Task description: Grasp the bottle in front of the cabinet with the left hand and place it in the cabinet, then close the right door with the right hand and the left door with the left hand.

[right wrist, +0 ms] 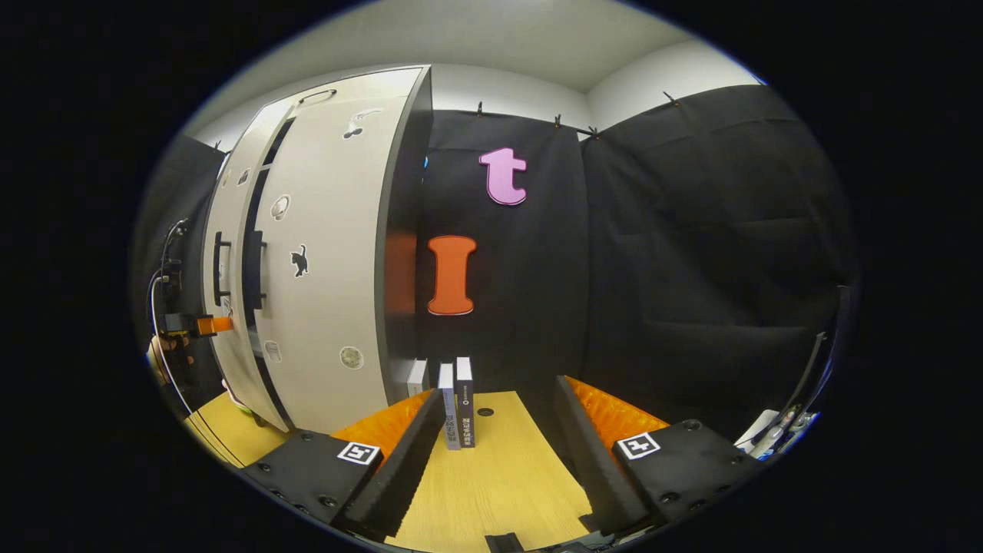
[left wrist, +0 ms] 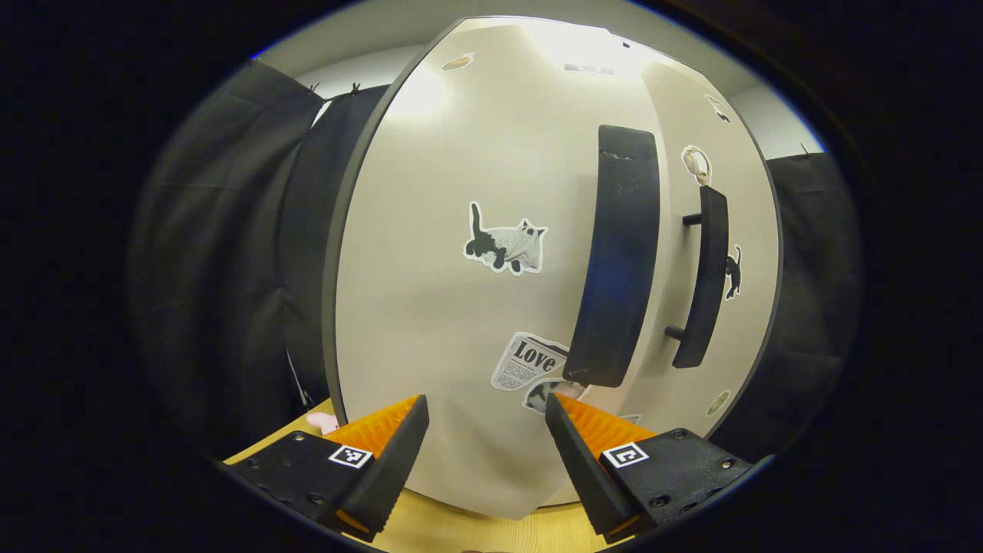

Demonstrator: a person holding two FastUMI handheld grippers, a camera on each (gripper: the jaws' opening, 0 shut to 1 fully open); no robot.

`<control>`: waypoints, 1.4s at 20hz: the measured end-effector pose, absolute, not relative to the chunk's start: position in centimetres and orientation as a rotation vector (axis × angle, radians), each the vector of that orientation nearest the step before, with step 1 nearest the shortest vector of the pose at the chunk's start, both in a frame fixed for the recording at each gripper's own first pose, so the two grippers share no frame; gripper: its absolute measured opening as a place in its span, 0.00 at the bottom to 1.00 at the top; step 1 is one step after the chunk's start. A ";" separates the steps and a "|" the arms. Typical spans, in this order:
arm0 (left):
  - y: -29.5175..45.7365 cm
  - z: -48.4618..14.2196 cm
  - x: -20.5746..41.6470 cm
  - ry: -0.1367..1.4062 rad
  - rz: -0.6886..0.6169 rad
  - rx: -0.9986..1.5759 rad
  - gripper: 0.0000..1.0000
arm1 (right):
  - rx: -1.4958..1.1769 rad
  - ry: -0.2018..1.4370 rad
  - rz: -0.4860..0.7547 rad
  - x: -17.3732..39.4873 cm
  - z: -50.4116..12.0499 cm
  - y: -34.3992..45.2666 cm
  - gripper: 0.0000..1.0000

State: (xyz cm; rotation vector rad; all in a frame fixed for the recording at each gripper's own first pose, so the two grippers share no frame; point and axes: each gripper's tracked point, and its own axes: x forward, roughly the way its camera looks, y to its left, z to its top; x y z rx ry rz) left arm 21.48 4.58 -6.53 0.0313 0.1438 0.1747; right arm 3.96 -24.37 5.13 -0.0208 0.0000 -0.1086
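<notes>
Left gripper point(left wrist: 485, 430): jaws spread wide, nothing between them, bottom centre of the left gripper view, facing the cabinet's left door point(left wrist: 491, 307) close up. That door's black handle point(left wrist: 620, 257) sits right of centre; the right door point(left wrist: 695, 253) and its handle point(left wrist: 705, 278) sit further right. Cat sticker point(left wrist: 507, 246) mid-frame, newspaper sticker point(left wrist: 530, 361) just above the right fingertip. Both doors look shut or nearly so; the bottle can't be seen, so can't tell where it is. Right gripper point(right wrist: 499, 438): jaws wide, empty, bottom centre of the right gripper view, over the wooden table point(right wrist: 499, 484), well apart from the cabinet point(right wrist: 322, 269) at frame left. Small upright boxes point(right wrist: 457, 403) stand on the table between the fingertips, further back. The left gripper also shows at far left edge, by the door handles.
</notes>
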 end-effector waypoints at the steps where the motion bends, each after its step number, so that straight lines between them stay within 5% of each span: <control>1: 4.6 -6.5 21.5 0.142 0.184 0.030 0.94 | -0.016 0.001 -0.111 3.9 5.1 -24.8 0.96; 28: 3.4 -7.0 21.6 0.169 0.242 0.039 0.94 | -0.003 0.018 -0.127 4.5 4.0 -28.4 0.96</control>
